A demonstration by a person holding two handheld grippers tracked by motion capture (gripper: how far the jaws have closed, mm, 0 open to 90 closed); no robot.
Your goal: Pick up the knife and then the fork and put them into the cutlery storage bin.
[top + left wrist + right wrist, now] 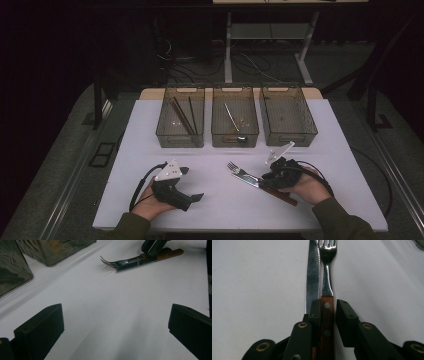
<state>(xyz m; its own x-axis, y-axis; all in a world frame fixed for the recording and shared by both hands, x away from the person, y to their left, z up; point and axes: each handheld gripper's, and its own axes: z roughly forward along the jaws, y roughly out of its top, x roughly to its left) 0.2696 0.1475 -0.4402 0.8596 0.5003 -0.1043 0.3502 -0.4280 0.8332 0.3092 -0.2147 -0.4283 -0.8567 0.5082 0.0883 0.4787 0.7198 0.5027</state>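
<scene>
A fork (234, 168) and a knife (249, 178), both with wooden handles, lie side by side on the white table (220, 200), right of centre. My right gripper (263, 181) is low over their handles. In the right gripper view the fork (327, 255) has its wooden handle between the jaws of my right gripper (328, 305). The left pad touches the handle, and a thin gap shows at the right pad. The knife (312, 272) runs under the left jaw. My left gripper (192, 184) rests on the table at the left, open and holding nothing (116, 317).
Three clear bins stand in a row at the table's far side. The left bin (165, 135) holds chopsticks, the middle bin (216, 137) holds a few utensils, and the right bin (310, 135) looks bare. Bare white table lies between the two grippers.
</scene>
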